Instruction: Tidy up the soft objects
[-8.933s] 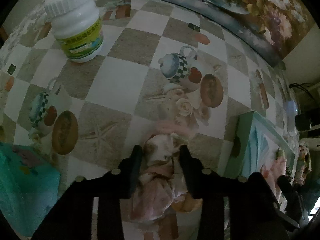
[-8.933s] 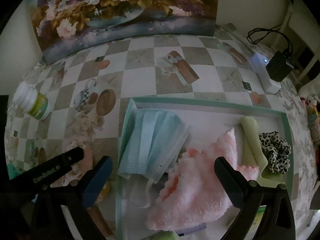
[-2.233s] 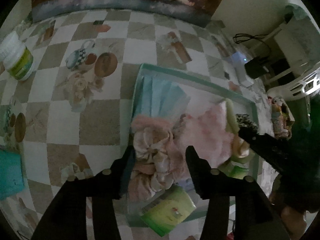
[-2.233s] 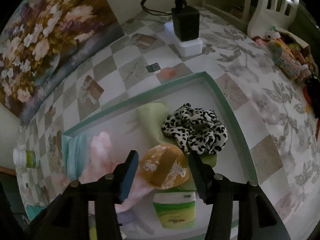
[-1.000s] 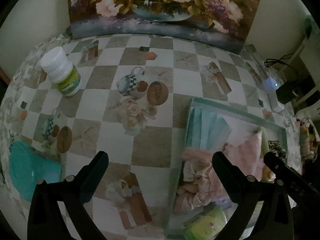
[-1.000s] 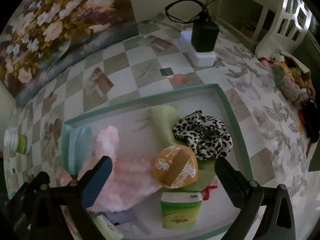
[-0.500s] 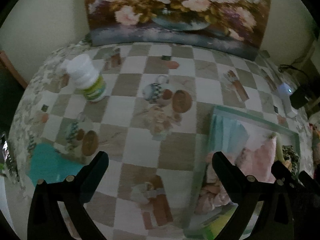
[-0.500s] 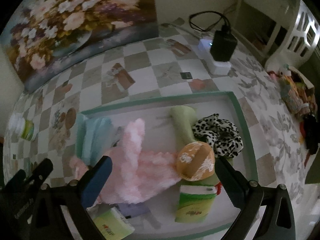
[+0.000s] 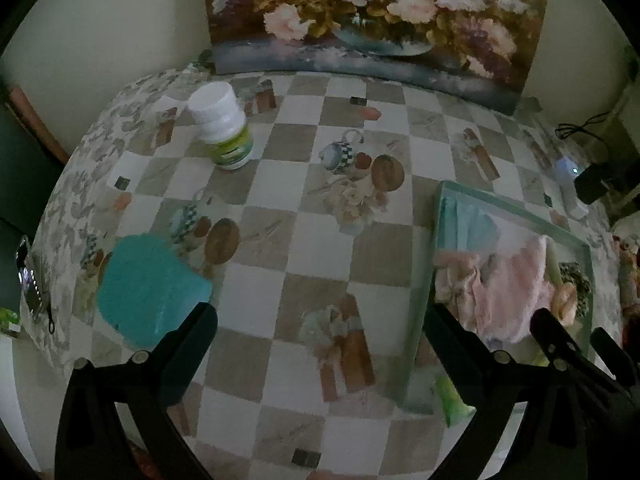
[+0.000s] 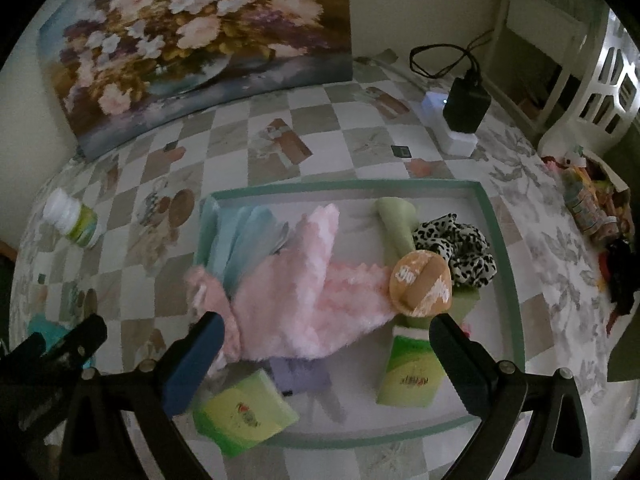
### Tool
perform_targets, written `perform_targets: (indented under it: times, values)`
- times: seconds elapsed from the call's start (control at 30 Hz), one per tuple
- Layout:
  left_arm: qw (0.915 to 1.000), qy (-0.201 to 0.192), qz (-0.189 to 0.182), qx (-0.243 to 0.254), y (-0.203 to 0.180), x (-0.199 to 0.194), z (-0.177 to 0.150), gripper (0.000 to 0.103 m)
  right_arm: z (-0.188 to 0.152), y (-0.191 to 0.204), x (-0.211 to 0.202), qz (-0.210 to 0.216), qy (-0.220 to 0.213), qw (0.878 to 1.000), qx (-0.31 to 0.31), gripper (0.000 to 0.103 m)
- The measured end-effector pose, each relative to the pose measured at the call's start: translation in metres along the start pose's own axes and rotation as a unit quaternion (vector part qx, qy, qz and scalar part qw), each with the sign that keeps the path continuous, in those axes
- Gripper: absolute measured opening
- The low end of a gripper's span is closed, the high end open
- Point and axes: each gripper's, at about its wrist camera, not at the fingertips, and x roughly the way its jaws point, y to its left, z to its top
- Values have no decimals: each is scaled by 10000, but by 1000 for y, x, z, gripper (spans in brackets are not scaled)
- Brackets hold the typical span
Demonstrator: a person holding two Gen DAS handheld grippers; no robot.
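— Where are the soft things?
— In the green-rimmed tray: pink fluffy cloth, leopard scrunchie.
— The grippers?
— Left gripper and right gripper both hover above the table, jaws wide apart, empty.

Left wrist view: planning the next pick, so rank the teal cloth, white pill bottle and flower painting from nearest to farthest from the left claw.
1. Teal cloth, just beyond the left claw's left finger.
2. White pill bottle, mid-table, left.
3. Flower painting, against the back wall.
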Motion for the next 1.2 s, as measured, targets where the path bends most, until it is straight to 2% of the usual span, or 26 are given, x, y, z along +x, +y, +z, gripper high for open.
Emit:
perform_targets:
  times: [0.13,0.27,0.57,0.8,1.2]
  values:
    - [9998,-40,183,-22,11,-11,-14,103,-15,6,-15,48,-119,9998,-183,103]
    - [9999,-23,96,-60,25,-17,-27,103,-31,9,-27,72,-223,9993,-291,103]
    - [9998,9,144,-154,52,-23,-51,103,-59,18,-43,211,-291,9981,-494,103]
    - [9998,8,109,-168,63,-25,-60,103,-63,16,-50,192,-366,9981,-452,103]
    - [10000,-63,-24,-23,57,-28,-58,103,-61,20,-51,263,-382,9974,-560,103]
